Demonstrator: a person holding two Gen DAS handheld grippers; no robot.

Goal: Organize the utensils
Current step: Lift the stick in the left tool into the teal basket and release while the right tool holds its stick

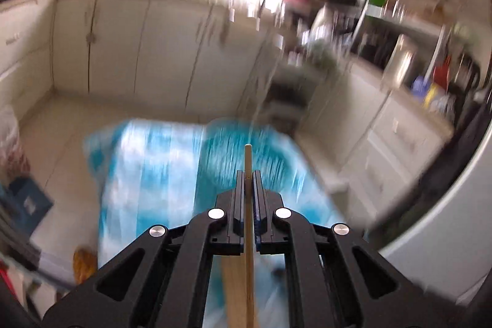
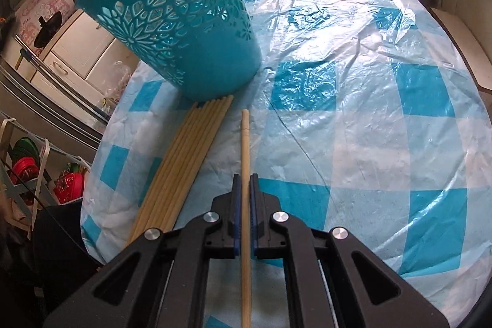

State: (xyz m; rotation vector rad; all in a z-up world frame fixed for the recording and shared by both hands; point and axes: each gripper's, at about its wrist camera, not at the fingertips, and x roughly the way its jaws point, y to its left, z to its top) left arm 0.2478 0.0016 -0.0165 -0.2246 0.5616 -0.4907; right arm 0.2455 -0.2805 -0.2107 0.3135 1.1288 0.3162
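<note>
Left gripper (image 1: 247,174) jaws clench one wooden chopstick (image 1: 247,162). Right gripper (image 2: 245,177) jaws grasp another chopstick (image 2: 245,143) over the counter (image 2: 369,128), right of the chopstick bundle (image 2: 184,156) touching the teal basket (image 2: 172,20).

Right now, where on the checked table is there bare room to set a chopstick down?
Free: the blue-and-white checked plastic tablecloth right of the right gripper. Crowded: the left edge, where the row of wooden chopsticks runs to the teal perforated plastic basket.
</note>
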